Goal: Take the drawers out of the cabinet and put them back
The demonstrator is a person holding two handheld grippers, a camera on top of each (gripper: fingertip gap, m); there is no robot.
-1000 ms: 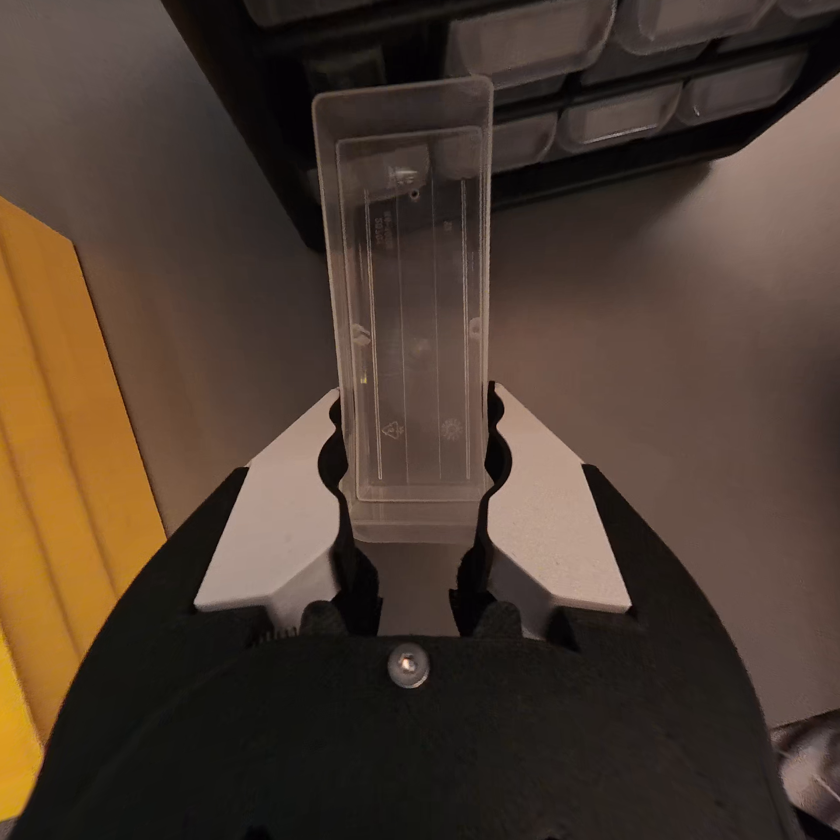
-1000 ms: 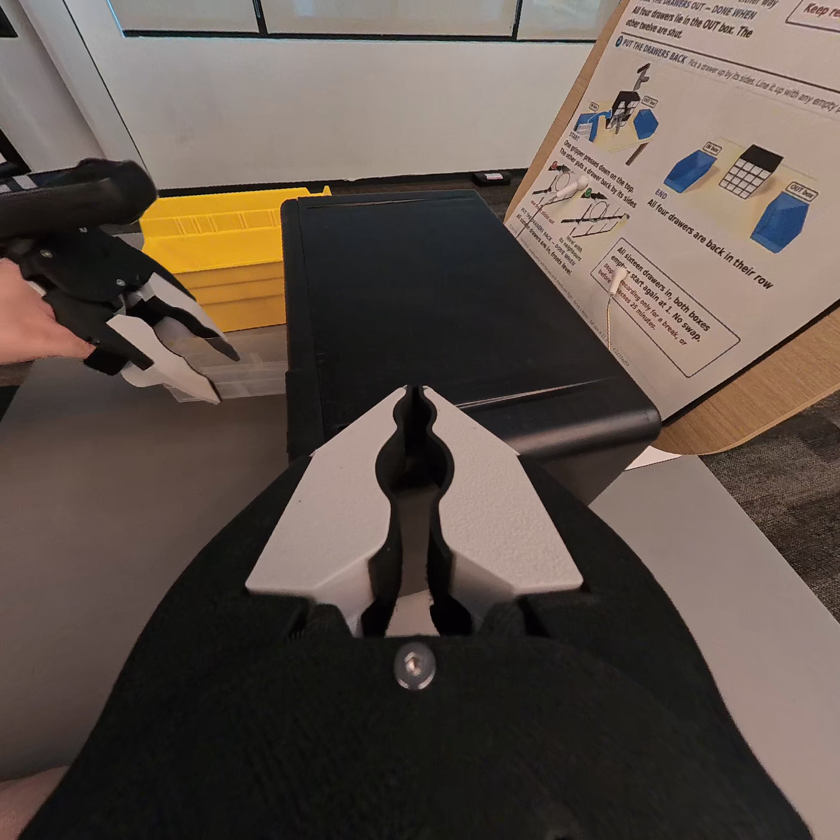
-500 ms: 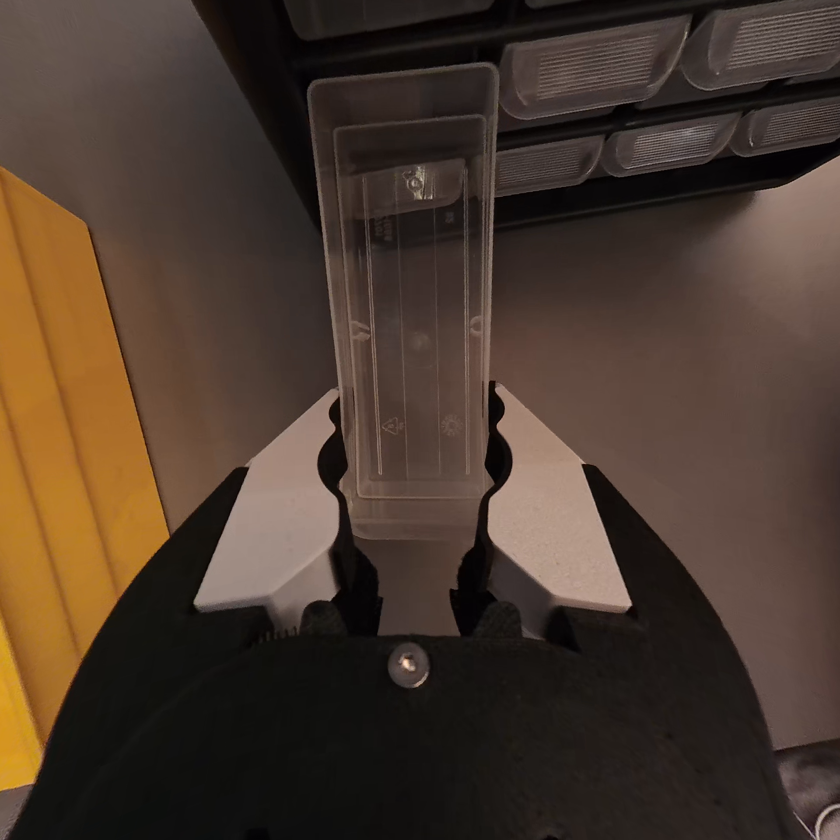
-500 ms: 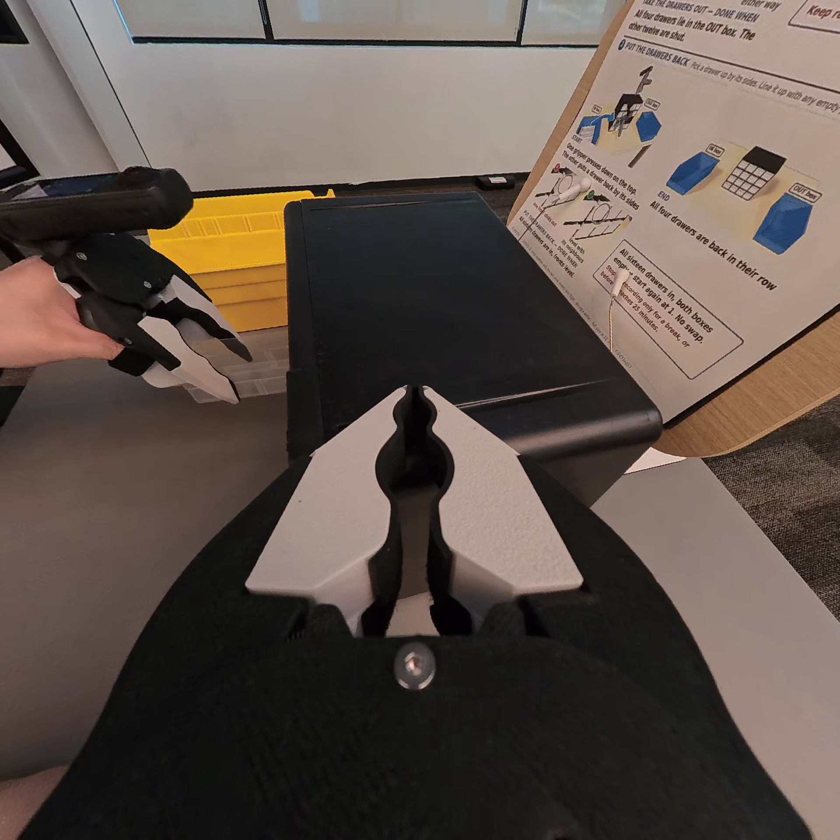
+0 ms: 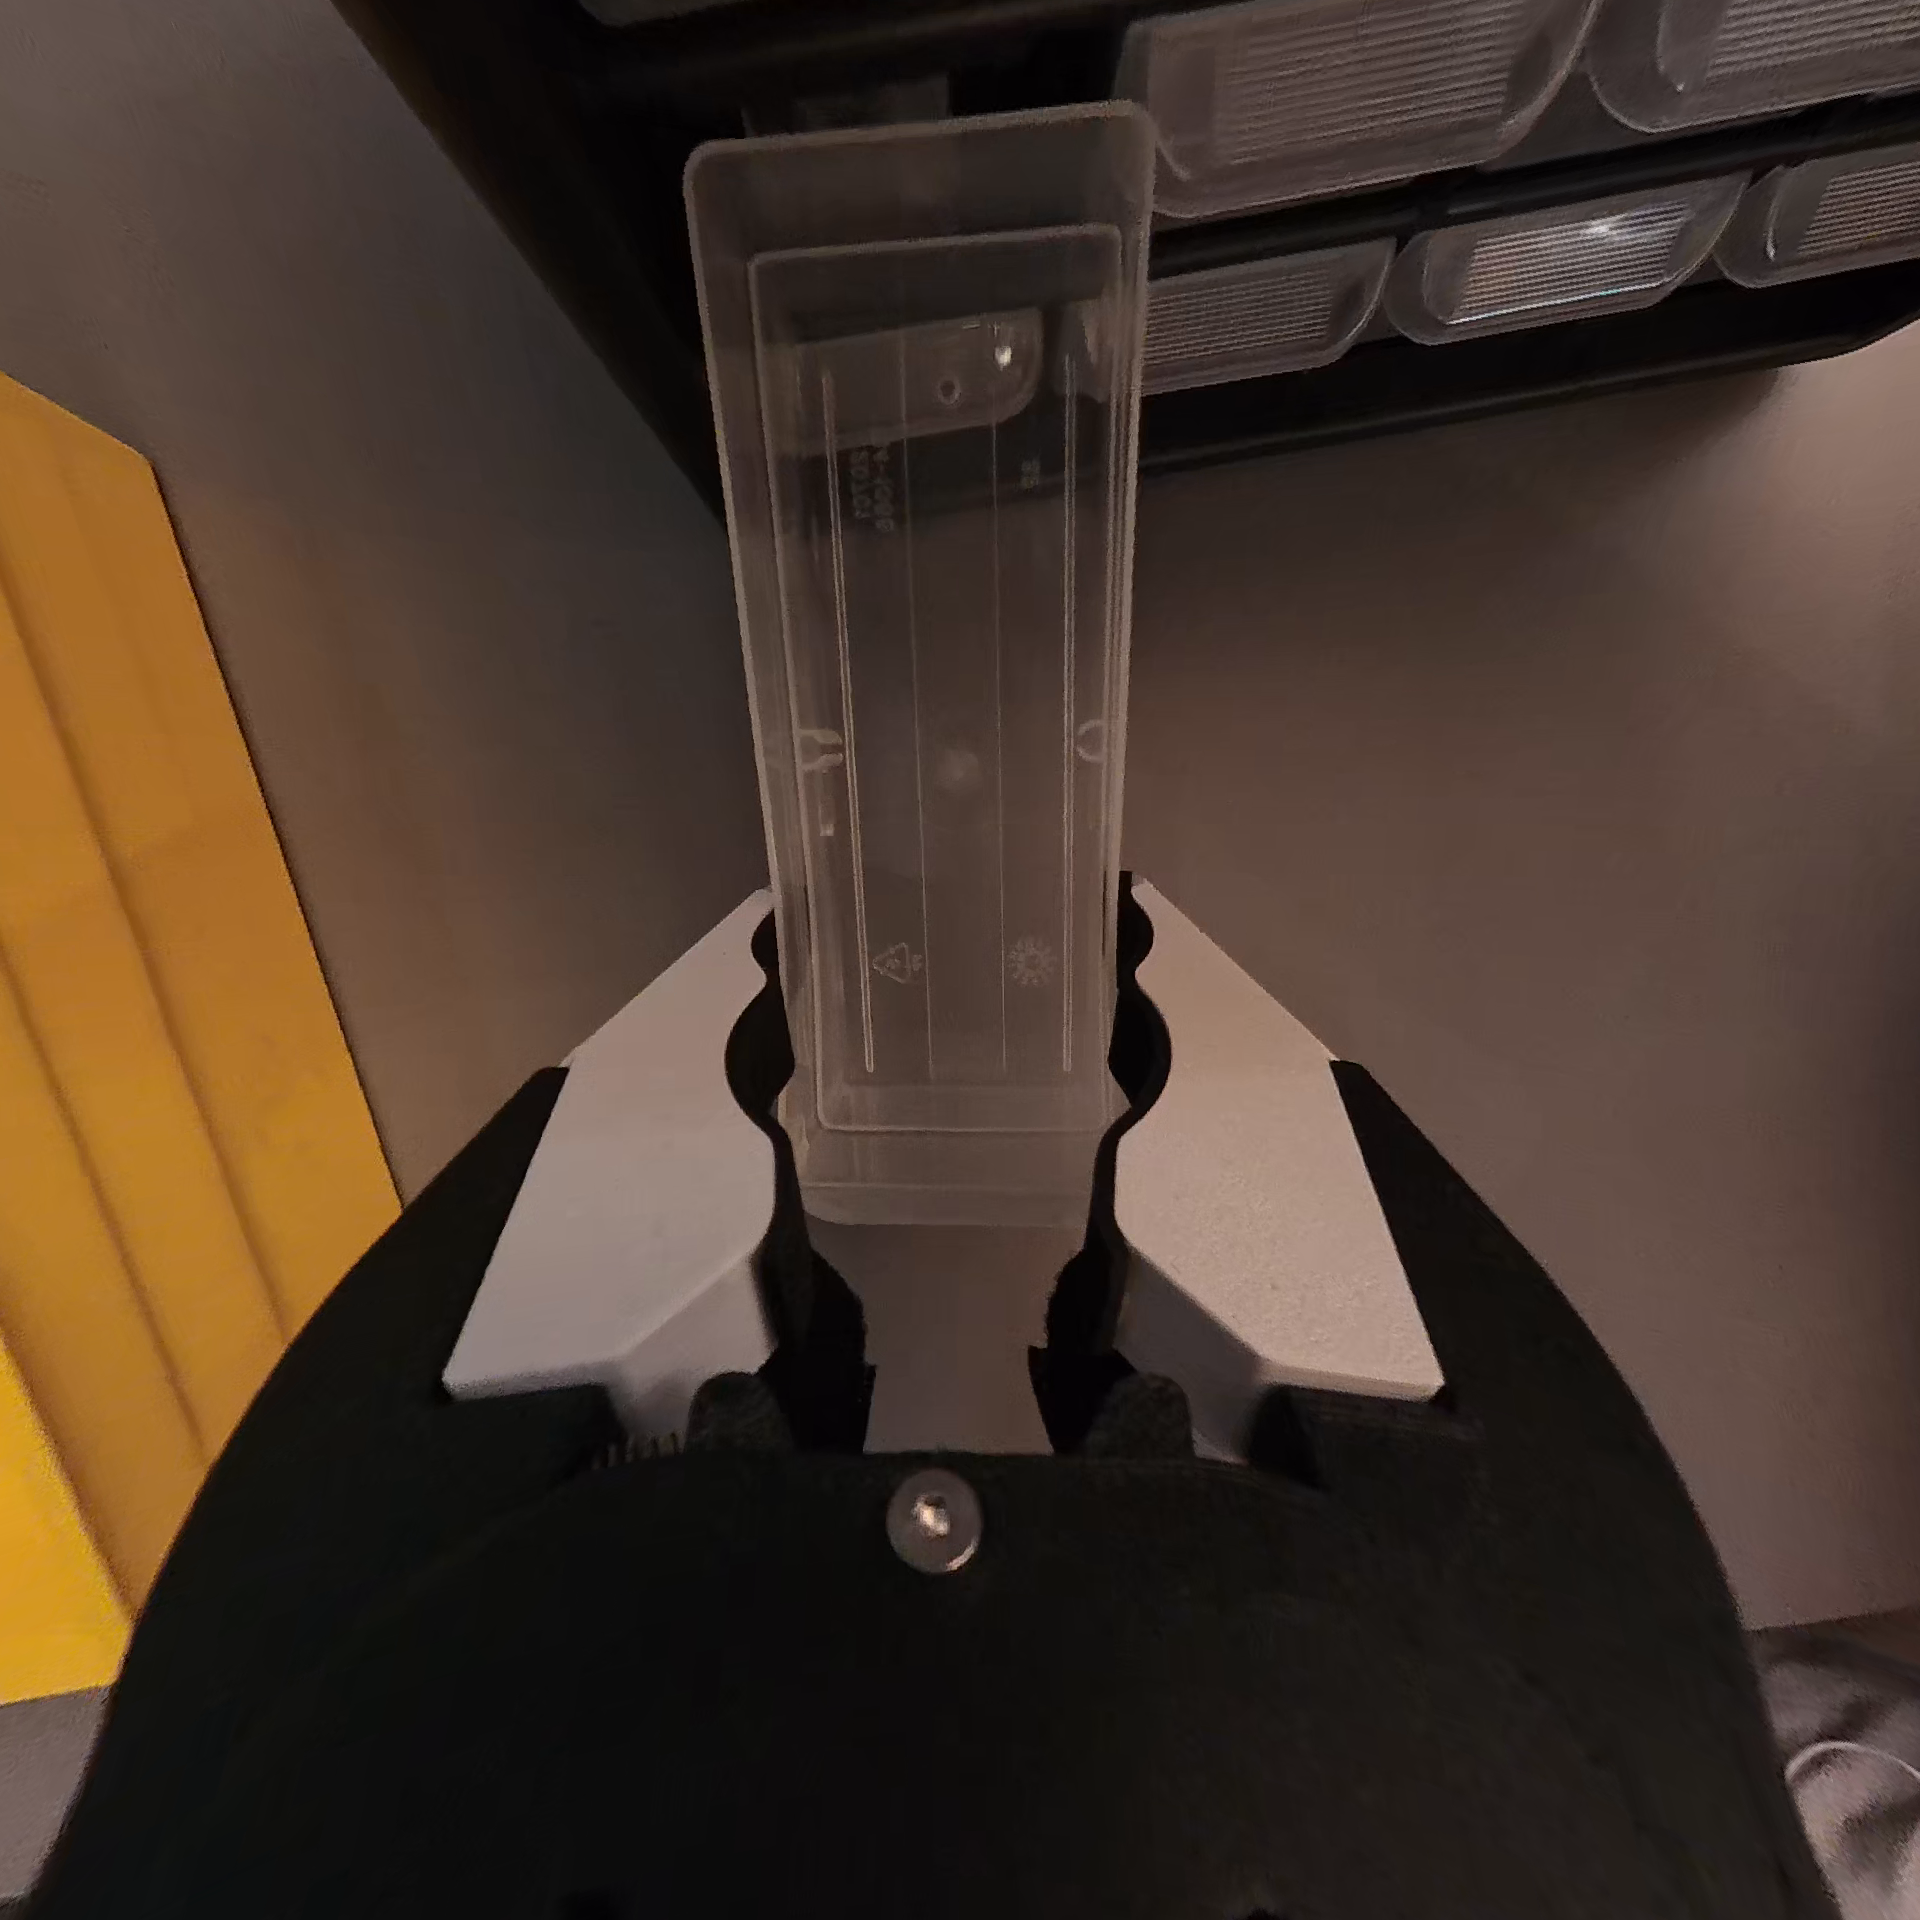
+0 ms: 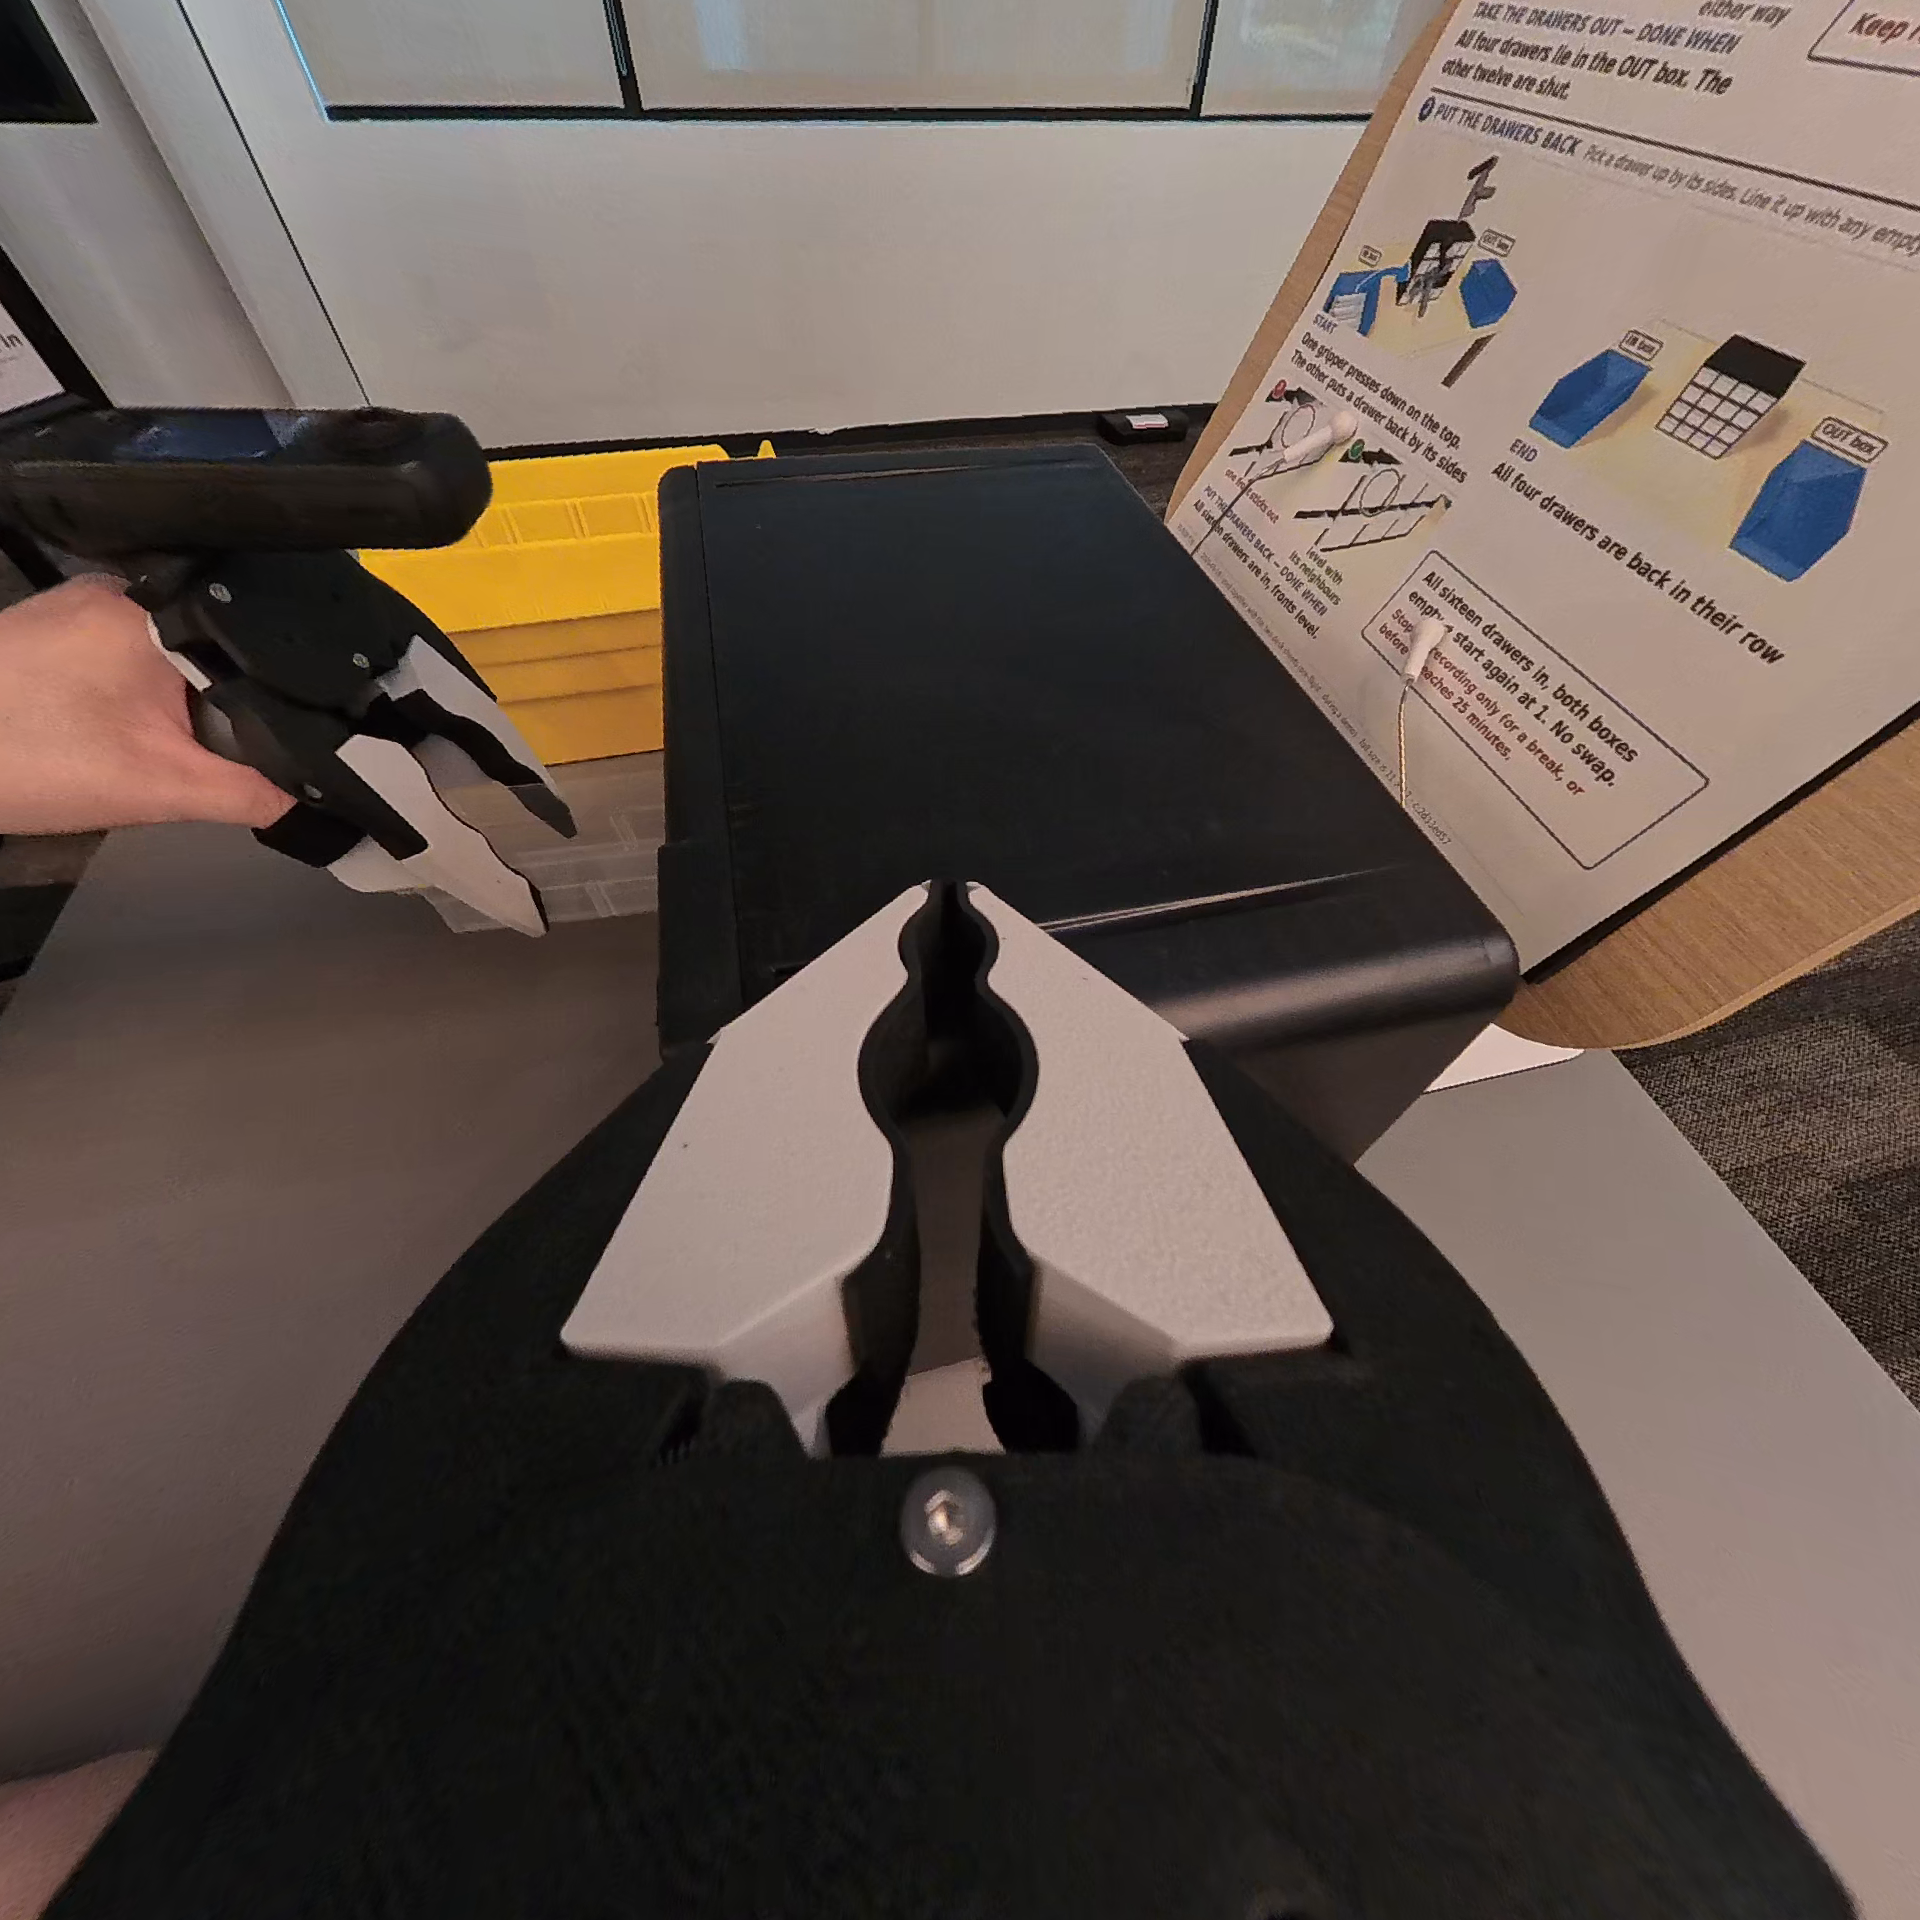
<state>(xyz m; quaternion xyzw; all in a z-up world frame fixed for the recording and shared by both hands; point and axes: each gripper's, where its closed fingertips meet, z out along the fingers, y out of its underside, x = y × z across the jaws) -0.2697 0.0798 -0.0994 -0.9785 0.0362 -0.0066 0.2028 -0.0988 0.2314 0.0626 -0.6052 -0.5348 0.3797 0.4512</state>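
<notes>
My left gripper (image 5: 943,914) is shut on a clear plastic drawer (image 5: 935,623), gripped by its two long sides at the near end. The drawer's far end points at the black cabinet (image 5: 644,260) near its left column, just in front of a dark slot. Several clear drawers (image 5: 1351,83) sit shut in the cabinet to the right. In the right wrist view my right gripper (image 6: 948,888) is shut with nothing between its pads, and its tips are over the front of the cabinet's black top (image 6: 987,665). The left gripper (image 6: 457,810) with the drawer (image 6: 592,842) shows at the cabinet's left.
A yellow bin (image 5: 114,831) stands to the left on the grey table (image 5: 1455,831); it also shows behind the cabinet's left side (image 6: 561,582). An instruction board (image 6: 1621,436) leans to the cabinet's right. A hand (image 6: 94,717) holds the left gripper. About 30 cm separates my left fingertips from my right.
My left gripper has carried the drawer closer to the cabinet and higher, its far end now at the slots of the left column. The right gripper has stayed shut over the cabinet's top.
</notes>
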